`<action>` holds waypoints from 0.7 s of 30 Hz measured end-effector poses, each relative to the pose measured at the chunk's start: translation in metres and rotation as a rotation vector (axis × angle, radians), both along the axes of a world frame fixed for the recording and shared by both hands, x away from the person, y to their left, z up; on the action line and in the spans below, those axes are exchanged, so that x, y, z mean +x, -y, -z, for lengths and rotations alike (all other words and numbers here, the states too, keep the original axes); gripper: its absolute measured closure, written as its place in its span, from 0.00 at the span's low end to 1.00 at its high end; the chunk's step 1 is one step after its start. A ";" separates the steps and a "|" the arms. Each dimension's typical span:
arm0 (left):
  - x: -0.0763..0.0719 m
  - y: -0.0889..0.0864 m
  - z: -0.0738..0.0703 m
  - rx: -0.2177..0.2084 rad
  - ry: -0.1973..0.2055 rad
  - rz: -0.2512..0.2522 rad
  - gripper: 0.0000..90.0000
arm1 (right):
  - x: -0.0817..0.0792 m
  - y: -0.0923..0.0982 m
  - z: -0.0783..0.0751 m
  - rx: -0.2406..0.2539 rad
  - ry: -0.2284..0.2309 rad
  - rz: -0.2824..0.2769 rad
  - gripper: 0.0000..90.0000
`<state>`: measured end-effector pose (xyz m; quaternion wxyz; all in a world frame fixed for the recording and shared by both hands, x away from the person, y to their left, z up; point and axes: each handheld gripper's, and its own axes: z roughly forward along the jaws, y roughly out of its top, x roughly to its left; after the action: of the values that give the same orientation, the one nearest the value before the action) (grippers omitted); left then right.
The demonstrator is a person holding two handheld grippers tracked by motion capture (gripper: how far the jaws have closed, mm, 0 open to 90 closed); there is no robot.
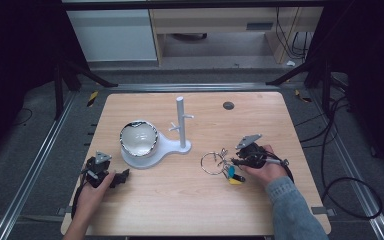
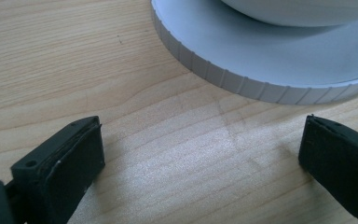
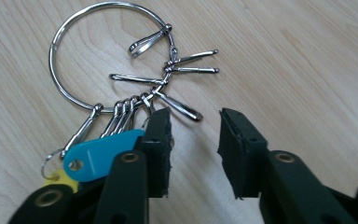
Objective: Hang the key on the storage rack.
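Beside the key ring (image 3: 105,56), the right gripper (image 3: 195,140) is held with fingers (image 3: 161,140) spread, pinching nothing; loose clips (image 3: 177,106) could be nudged away. Left gripper (image 2: 200,154) fingers are spread.

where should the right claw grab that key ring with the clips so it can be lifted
Take the key ring on the bare arc of its big wire loop, away from the clips and the blue tag, coming straight down from above. It lies flat on the table, so one pad should slide inside the loop and one outside. The right claw stands open beside the clips, gripping nothing.
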<state>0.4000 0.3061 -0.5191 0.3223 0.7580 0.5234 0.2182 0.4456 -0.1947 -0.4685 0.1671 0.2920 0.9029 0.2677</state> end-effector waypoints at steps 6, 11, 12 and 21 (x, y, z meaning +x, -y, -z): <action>0.000 0.000 0.000 0.000 0.000 0.003 0.00 | 0.018 -0.020 -0.005 -0.114 -0.031 -0.117 0.78; 0.000 0.000 0.000 0.001 0.001 0.006 0.00 | 0.025 -0.030 0.000 -0.178 -0.081 -0.171 0.81; 0.000 -0.001 0.000 0.002 0.001 0.007 0.00 | 0.026 -0.031 0.001 -0.188 -0.086 -0.177 0.83; -0.001 -0.001 0.000 0.002 0.001 0.007 0.00 | 0.024 -0.024 -0.001 -0.186 -0.156 -0.122 0.98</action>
<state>0.3995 0.3068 -0.5191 0.3227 0.7602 0.5202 0.2178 0.4699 -0.1704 -0.4672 0.1063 0.2395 0.9502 0.1689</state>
